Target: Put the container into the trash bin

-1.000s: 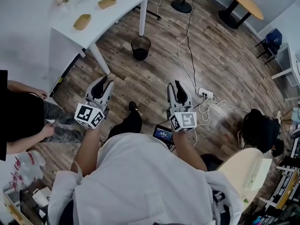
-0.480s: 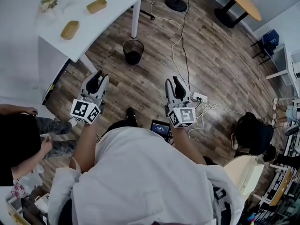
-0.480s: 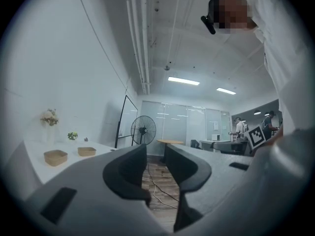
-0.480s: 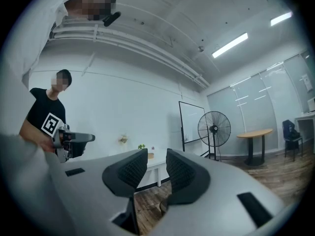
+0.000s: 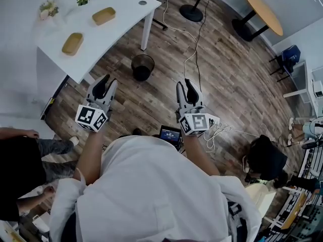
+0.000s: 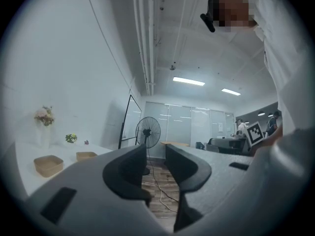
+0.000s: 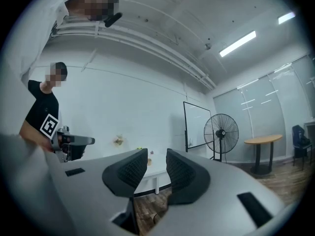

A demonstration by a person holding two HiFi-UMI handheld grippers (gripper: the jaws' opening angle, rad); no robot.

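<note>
Both tools have been carried forward since the earlier frame, so the trash bin (image 5: 142,67) and the white bench (image 5: 122,3) now lie closer ahead of them, and the seated person beside the left tool has slipped back toward its rear.

In the head view, the left tool (image 5: 105,83) and right tool (image 5: 186,87) are held side by side, well apart, over the wooden floor. The trash bin stands on the floor ahead, between the two and nearer the left tool. The nearer container (image 5: 72,43) and farther container (image 5: 103,15) rest on the bench, ahead and to the left of the left tool, untouched.

In the left gripper view, the left tool (image 6: 156,154) is released, its jaws apart with only floor and a standing fan (image 6: 147,132) showing through the gap. Both containers (image 6: 48,165) (image 6: 86,156) sit on the bench off its left jaw.

In the right gripper view, the right tool (image 7: 156,157) is also released and empty, a narrow gap between its jaws. The bench shows ahead beyond them, and the left tool (image 7: 71,144) is out to its left.
</note>
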